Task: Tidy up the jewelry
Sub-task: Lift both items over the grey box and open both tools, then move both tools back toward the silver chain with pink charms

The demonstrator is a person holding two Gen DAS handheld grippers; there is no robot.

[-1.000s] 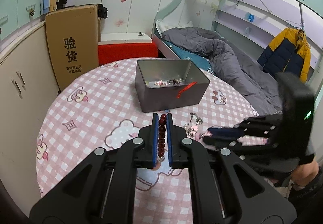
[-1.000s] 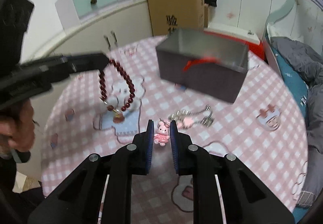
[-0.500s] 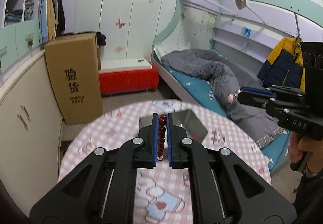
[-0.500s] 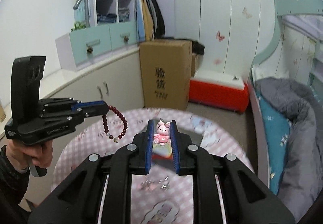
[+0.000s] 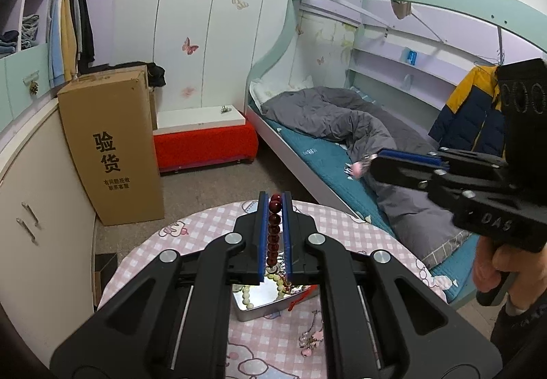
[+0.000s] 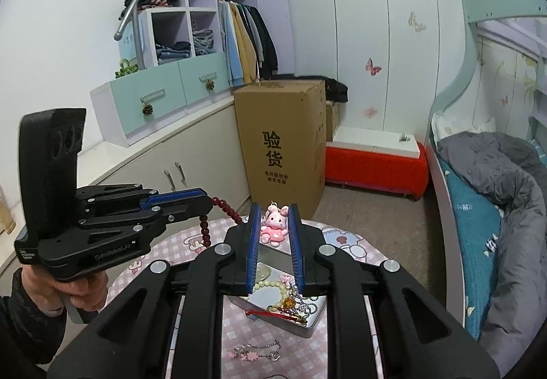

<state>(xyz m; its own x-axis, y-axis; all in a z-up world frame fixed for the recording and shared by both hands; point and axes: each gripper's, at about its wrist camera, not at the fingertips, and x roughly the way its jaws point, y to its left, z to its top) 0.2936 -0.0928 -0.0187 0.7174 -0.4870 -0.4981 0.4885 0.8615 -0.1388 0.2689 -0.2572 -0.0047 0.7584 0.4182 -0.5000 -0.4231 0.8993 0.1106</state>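
Note:
My left gripper is shut on a dark red bead bracelet and holds it high above the table; it also shows in the right wrist view with the bracelet hanging from it. My right gripper is shut on a pink bunny charm; in the left wrist view it is at the right. Below both, a metal box on the pink checked table holds pale beads and chains. A pink flower chain lies on the table before the box.
A tall cardboard box stands beyond the table by the cream cabinets. A red bench and a bed with a grey duvet lie behind. The table edge is near on the far side.
Both grippers have risen higher above the table with their items held. The box now sits directly under the fingers in both wrist views.

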